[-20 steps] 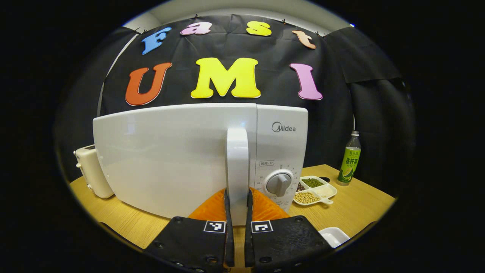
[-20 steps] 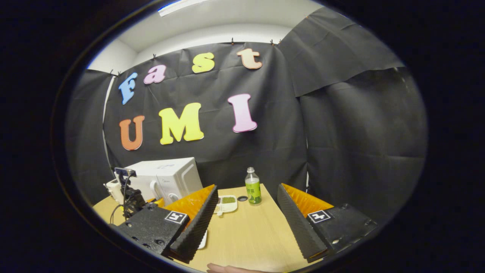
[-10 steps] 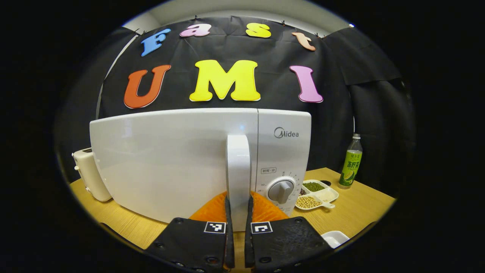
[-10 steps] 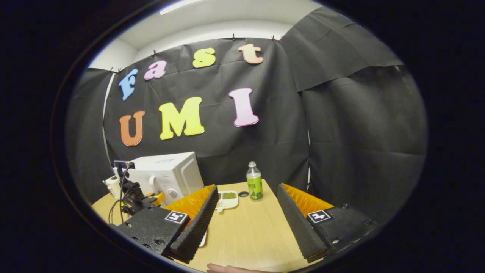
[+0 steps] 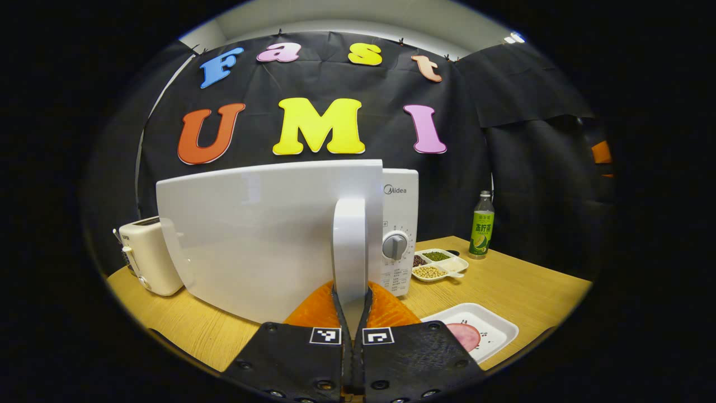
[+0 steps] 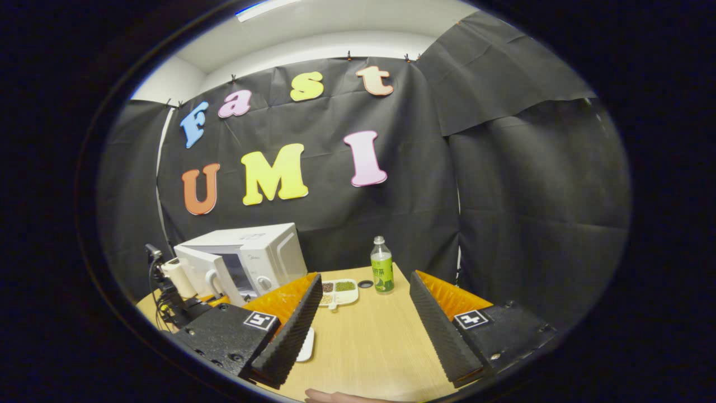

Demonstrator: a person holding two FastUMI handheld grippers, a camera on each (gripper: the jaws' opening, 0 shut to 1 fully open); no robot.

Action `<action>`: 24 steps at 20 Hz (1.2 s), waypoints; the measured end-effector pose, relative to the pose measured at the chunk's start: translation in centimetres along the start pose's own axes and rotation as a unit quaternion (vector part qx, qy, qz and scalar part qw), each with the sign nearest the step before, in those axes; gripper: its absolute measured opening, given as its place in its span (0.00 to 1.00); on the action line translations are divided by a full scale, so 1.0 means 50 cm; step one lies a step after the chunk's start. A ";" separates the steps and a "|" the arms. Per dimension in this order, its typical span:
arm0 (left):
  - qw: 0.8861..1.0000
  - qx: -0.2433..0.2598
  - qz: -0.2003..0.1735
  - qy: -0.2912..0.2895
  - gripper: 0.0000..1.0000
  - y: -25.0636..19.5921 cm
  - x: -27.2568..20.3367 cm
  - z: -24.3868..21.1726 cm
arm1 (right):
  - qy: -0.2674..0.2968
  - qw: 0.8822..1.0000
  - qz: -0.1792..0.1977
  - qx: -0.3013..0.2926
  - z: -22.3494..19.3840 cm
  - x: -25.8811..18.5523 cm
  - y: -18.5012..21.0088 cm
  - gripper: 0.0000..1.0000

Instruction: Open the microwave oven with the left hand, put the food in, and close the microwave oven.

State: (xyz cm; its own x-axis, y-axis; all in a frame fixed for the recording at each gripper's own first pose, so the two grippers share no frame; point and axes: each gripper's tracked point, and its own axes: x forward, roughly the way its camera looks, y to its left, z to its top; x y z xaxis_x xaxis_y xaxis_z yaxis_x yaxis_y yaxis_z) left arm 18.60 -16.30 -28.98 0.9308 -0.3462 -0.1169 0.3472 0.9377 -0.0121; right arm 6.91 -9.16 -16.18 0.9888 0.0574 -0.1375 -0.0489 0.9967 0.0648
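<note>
Swung outward since a second ago, microwave door stands ajar, left gripper pinching its handle; right gripper spread over the desk; left gripper view reveals the food tray.

Left hand-held gripper clamped on door handle of microwave, door ajar

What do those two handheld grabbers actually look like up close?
Each gripper, left and right, has two wedge-shaped fingers with ribbed faces on dark bolted plates, each carrying a small square black-and-white marker. Cables trail from the left one.
</note>
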 end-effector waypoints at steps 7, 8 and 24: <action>1.000 0.005 -0.023 -0.008 0.00 0.083 -0.188 -0.021 | -0.007 0.999 0.028 -0.017 0.002 -0.078 0.100 0.92; 1.000 0.001 -0.024 -0.016 0.00 0.100 -0.213 -0.020 | -0.008 0.999 0.034 -0.018 0.002 -0.090 0.117 0.92; 0.979 -0.027 0.200 -0.022 0.95 0.474 -0.611 -0.012 | 0.005 0.993 0.097 -0.072 -0.029 -0.131 0.297 1.00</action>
State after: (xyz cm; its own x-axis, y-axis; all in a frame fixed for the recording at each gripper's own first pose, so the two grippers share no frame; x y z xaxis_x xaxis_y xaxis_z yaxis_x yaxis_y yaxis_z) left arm -1.68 16.52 -26.29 0.9955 0.0490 -0.0809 -0.0513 0.9983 -0.0261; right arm -0.49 5.33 -15.75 0.9572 0.2498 -0.1460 -0.2593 0.9645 -0.0502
